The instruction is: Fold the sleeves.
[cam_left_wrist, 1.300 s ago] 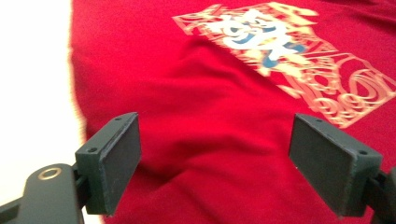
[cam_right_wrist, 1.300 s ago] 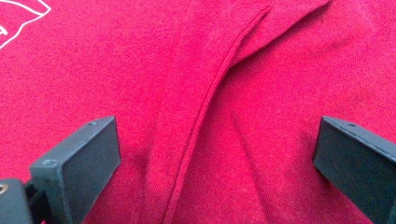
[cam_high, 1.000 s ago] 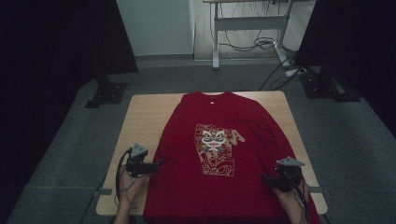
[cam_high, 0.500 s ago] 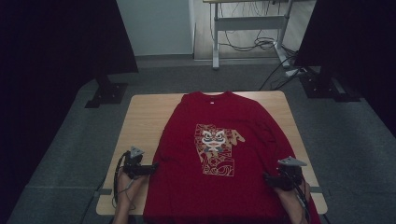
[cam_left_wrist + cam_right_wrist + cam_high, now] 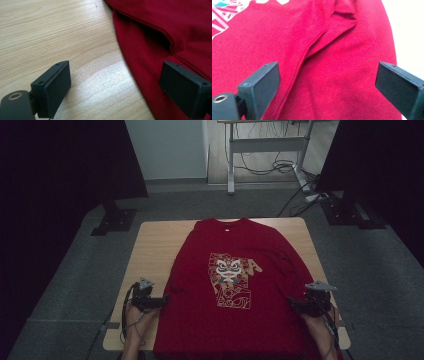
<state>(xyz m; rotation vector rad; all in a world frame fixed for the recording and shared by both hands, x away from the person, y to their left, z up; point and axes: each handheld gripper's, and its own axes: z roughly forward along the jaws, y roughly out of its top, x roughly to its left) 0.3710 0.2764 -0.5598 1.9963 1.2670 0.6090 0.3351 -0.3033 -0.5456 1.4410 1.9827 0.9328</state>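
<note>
At the shirt's (image 5: 235, 295) two side edges, both sets of jaws stand wide apart, gripping nothing: the left gripper (image 5: 159, 301) having just opened over its hem, the right gripper (image 5: 295, 305) above its fabric. The shirt lies flat on the table (image 5: 150, 250).

1. One red T-shirt (image 5: 240, 290) lies on the bench.
2. One wooden bench (image 5: 150, 250) stands in the middle.
3. Two hand-held grippers: one near left (image 5: 161, 301), one near right (image 5: 294, 304).
4. One printed emblem (image 5: 231, 280) on the shirt.

High view dim, dark corners; gripper views bright, glare.
</note>
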